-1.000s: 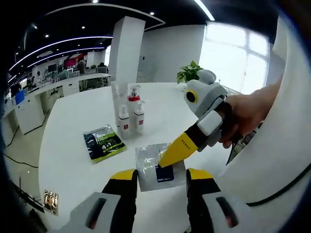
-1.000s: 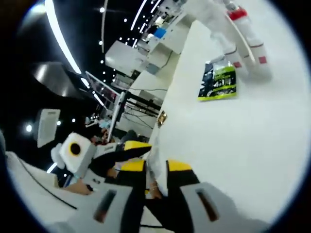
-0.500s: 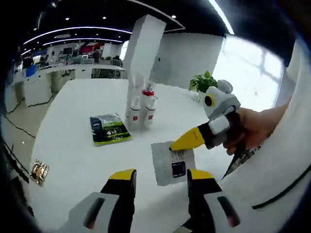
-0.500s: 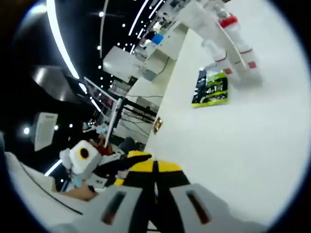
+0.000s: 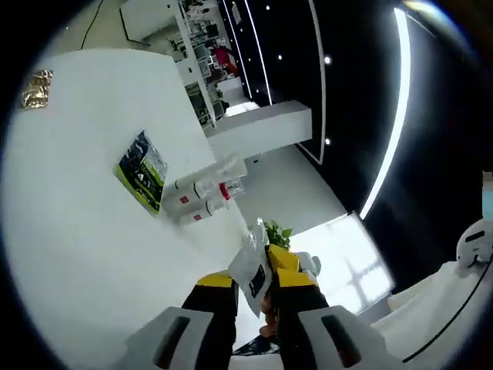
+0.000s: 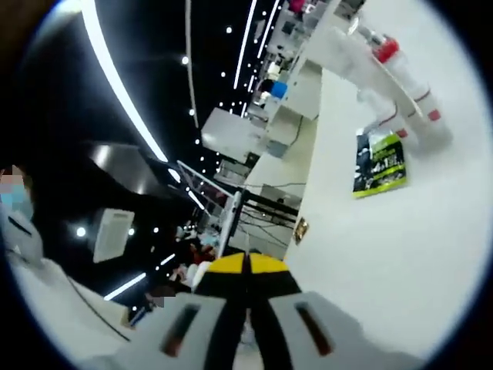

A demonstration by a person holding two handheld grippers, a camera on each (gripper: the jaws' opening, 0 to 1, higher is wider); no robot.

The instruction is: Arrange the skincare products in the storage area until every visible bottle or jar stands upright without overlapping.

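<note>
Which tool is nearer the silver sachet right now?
Left. The left tool has the silver sachet clamped between its jaws, lifted off the table. The right tool is shut, with no sachet seen in it.

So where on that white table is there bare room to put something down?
The wide white stretch of table between the green packet and the left gripper is bare. It is crowded past the packet, where the white bottles cluster.

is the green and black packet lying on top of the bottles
No, in the left gripper view the green and black packet lies flat on the white table beside the bottles.
</note>
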